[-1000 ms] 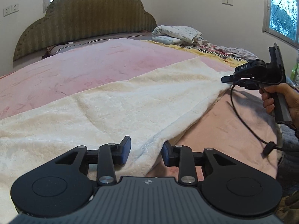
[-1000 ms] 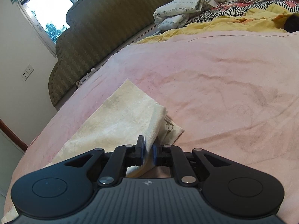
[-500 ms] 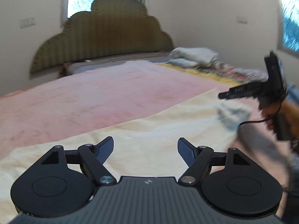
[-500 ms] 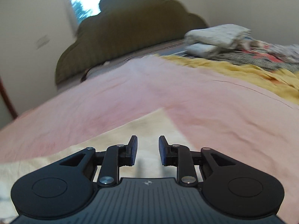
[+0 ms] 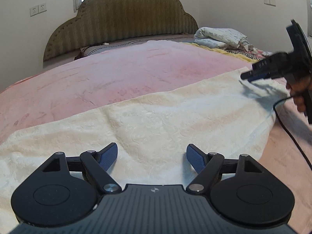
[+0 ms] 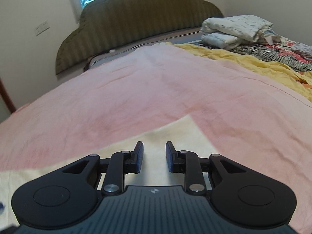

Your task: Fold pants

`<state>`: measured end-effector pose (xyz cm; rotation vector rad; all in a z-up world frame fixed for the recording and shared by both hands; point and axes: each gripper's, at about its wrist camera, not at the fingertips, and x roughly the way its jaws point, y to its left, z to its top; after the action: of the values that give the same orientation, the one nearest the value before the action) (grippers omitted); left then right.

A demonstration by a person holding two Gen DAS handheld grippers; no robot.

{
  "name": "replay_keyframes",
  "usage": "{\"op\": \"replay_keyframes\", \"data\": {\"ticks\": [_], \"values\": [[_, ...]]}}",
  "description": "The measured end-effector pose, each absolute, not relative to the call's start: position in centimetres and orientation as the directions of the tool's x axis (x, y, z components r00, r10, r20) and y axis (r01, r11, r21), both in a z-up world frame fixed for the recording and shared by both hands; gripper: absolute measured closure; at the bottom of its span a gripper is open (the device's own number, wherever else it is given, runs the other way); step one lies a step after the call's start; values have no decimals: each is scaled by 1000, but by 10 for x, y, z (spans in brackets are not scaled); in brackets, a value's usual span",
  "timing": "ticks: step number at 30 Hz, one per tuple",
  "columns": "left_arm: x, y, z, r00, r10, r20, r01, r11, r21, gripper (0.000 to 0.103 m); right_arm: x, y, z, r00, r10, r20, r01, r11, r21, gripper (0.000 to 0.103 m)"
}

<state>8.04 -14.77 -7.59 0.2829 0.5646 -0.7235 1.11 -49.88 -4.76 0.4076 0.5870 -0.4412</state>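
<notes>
Cream textured pants (image 5: 165, 120) lie flat in a long band across the pink blanket (image 5: 117, 74). My left gripper (image 5: 152, 157) hovers low over their near part; its jaws are opening, wide apart, and nothing is between them. In the left wrist view my right gripper (image 5: 246, 77), held by a hand (image 5: 298, 91), hangs just above the pants' far right end. The right wrist view has the right gripper (image 6: 154, 157) open with a narrow gap, empty, over that end of the pants (image 6: 175, 134).
A green scalloped headboard (image 5: 120, 19) stands at the back. Folded white bedding (image 5: 220, 37) sits at the back right, with a yellow sheet (image 6: 253, 62) and patterned cloth (image 6: 282, 52) beside it. A black cable (image 5: 288, 132) trails from the right gripper.
The left jaws spread wide and let go of the pants' edge. The right jaws parted and released the bunched end, and the right gripper rolled level. The pants now lie flat.
</notes>
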Motion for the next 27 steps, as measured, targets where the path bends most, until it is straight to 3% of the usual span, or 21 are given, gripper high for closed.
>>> {"op": "replay_keyframes", "data": {"ticks": [5,9,14,17,20,22,25,27], "values": [[83,-148,-83,618,-534,-578,672,739,36,12,18,-496,-63,718,-283,-637,511,835,205,79],[87,-146,-84,609,-529,-591,663,749,12,5,9,-492,-55,735,-308,-604,538,807,243,79],[88,-146,-85,601,-526,-602,662,749,7,0,-12,-441,-45,800,-201,-566,383,897,221,79],[88,-146,-85,598,-527,-603,663,749,2,0,-8,-413,-63,755,-208,-621,320,944,73,79],[89,-144,-85,595,-530,-604,662,749,-5,0,-16,-402,-68,760,-280,-586,326,945,-29,72],[90,-144,-85,594,-531,-605,662,749,-7,0,-27,-404,-60,770,-291,-568,365,931,17,72],[90,-145,-85,594,-531,-605,662,749,-7,0,-39,-404,-57,818,-140,-558,262,954,146,70],[90,-146,-85,594,-530,-605,662,749,-6,0,-37,-394,-68,789,-129,-600,216,974,74,66]]}}
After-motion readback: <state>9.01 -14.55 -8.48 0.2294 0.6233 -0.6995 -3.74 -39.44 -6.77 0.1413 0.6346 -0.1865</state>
